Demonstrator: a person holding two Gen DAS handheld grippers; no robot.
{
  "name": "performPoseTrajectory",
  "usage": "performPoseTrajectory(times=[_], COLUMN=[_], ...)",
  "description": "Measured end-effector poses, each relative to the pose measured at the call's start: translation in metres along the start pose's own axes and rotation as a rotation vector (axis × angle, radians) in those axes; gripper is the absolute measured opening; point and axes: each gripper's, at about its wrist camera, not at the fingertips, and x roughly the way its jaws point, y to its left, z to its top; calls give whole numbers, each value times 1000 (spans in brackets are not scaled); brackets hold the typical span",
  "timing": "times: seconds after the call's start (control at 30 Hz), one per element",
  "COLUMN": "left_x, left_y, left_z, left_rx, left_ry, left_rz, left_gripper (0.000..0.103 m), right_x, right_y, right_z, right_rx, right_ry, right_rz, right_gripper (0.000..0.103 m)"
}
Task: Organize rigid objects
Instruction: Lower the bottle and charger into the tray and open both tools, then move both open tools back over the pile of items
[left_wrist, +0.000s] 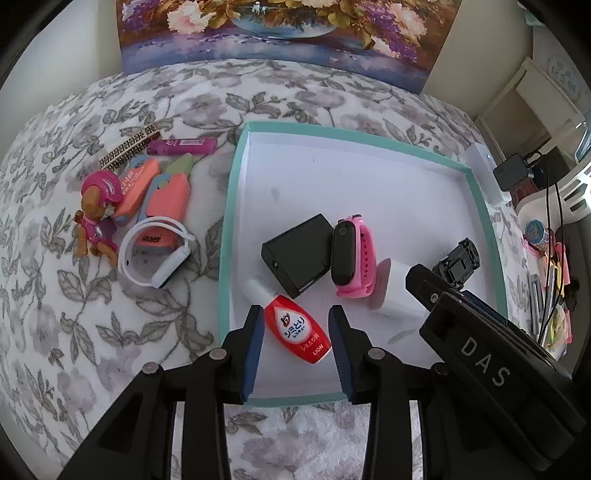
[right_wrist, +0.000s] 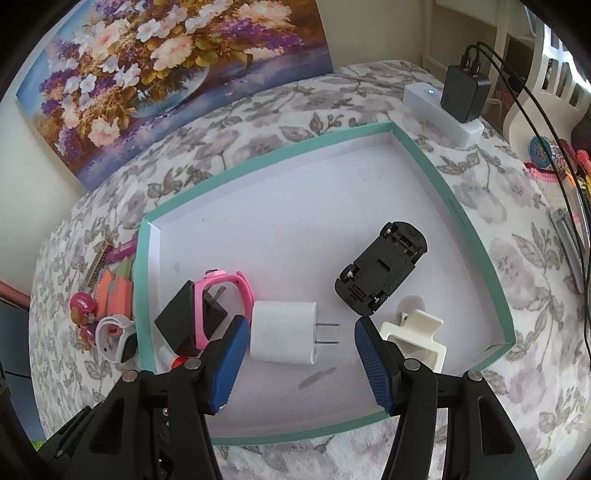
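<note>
Now red bottle (left_wrist: 297, 326) lies between left tongs (left_wrist: 296, 345).

A flower painting (right_wrist: 147, 74) leans against the wall at the upper left of the right wrist view. A grey floral cloth (left_wrist: 110, 314) covers the surface. At upper right, a black charger (right_wrist: 466, 94) with cables sits in a white power strip (right_wrist: 443, 110).

I note a teal-rimmed tray (left_wrist: 232, 206) with white floor; red bottle (left_wrist: 295, 328), white label; pink watch (left_wrist: 354, 254), black face; grey-floral white cloth (left_wrist: 110, 325); black box (left_wrist: 295, 254).
</note>
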Motion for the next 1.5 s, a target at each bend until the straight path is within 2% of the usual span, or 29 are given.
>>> performPoseTrajectory(times=[0.33,0.53,0.63,0.73,0.83,0.9,1.0,1.07,1.2,1.3,1.5], left_x=[-12,-22,-24,-23,-20,-18,-19,-21,-26,-27,-36], left_y=[17,34,43,52,60,66,71,75,87,96,108], left_z=[6,11,13,14,13,13,13,14,16,16,30], left_rx=[-70,-133,-158,-177,-205,-220,-224,-227,-261,-300,-370], left_ry=[-42,-94,-106,-107,-104,-100,-112,-124,-139,-131,-131], left_rz=[2,58,105,145,192,234,279,293,287,297,324], left_gripper=[37,39,52,56,70,71,72,81,83,91,92], right_x=[-6,-2,1,2,2,1,1,1,4,5,7], right_y=[-4,1,6,11,15,18,23,27,32,37,41], right_z=[2,-1,-3,-4,-5,-6,-7,-8,-10,-12,-13], right_rx=[18,2,-19,-40,-56,-59,-73,-89,-115,-132,-144], right_ry=[-24,-13,-6,-5,-9,-15,-25,-28,-24,-26,-21], right_rz=[-9,-18,-28,-32,-33,-25,-30,-31,-32,-31,-29], right_gripper=[64,64,70,74,83,93,103,103,103,103,103])
